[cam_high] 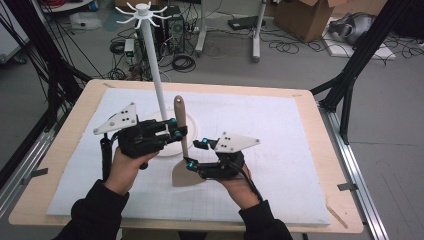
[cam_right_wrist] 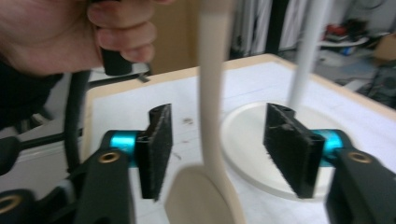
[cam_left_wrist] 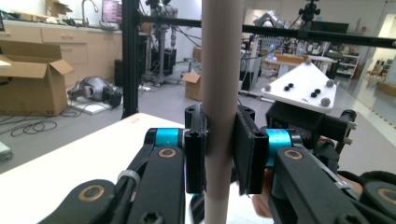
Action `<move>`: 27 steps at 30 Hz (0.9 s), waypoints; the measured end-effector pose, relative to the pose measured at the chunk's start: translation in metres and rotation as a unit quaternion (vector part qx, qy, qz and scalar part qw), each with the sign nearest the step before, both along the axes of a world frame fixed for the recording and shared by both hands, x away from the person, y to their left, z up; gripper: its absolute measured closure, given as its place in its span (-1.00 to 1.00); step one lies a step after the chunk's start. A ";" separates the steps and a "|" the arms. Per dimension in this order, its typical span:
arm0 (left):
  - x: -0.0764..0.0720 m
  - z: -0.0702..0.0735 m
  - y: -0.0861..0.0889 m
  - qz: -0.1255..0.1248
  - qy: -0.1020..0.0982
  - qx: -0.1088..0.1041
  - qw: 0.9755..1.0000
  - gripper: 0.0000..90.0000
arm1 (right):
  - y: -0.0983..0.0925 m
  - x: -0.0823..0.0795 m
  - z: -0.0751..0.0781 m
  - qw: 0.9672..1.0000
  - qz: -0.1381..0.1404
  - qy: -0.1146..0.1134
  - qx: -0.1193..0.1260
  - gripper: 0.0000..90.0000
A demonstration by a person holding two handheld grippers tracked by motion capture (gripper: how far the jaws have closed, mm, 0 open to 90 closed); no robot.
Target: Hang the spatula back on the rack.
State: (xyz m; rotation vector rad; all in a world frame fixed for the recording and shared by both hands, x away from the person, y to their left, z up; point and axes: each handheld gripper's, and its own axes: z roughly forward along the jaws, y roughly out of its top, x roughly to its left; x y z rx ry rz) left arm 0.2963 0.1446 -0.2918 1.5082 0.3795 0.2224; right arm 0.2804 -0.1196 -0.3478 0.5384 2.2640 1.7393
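Right claw [cam_right_wrist: 217, 154] wide open astride upright spatula [cam_high: 182, 145]; left claw [cam_left_wrist: 219, 149] clamps handle.

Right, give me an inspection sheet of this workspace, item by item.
Surface: white mat on a wooden table.
Job's things: beige spatula held upright; white hook stand on its round base.
Clutter: nothing seen on the mat.
Grippers: left gripper shut on the spatula handle; right gripper open around it, lower down.
Cables: black cable trailing from the right gripper; loose coils on the floor.
Surroundings: cardboard boxes, black frame legs.
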 end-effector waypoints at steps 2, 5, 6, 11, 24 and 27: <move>0.001 0.007 0.005 0.004 -0.004 0.001 1.000 0.67 | -0.011 -0.003 0.002 1.000 -0.017 -0.006 0.005 -0.27; 0.005 0.019 0.012 0.011 -0.011 0.005 1.000 0.68 | -0.029 -0.004 0.004 0.998 -0.051 -0.024 0.005 -0.39; 0.007 0.023 0.015 0.015 -0.013 0.008 1.000 0.68 | -0.036 -0.005 0.005 0.998 -0.061 -0.026 0.007 -0.42; 0.018 0.040 0.026 0.022 -0.015 0.009 1.000 0.67 | -0.064 -0.005 0.006 0.994 -0.104 -0.043 0.008 -0.47; 0.050 0.082 0.022 0.086 -0.019 0.041 0.995 0.67 | -0.102 -0.004 0.001 0.986 -0.161 -0.046 -0.011 -0.53; 0.055 0.088 0.020 0.098 -0.019 0.042 0.994 0.67 | -0.109 -0.005 0.000 0.984 -0.170 -0.046 -0.009 -0.53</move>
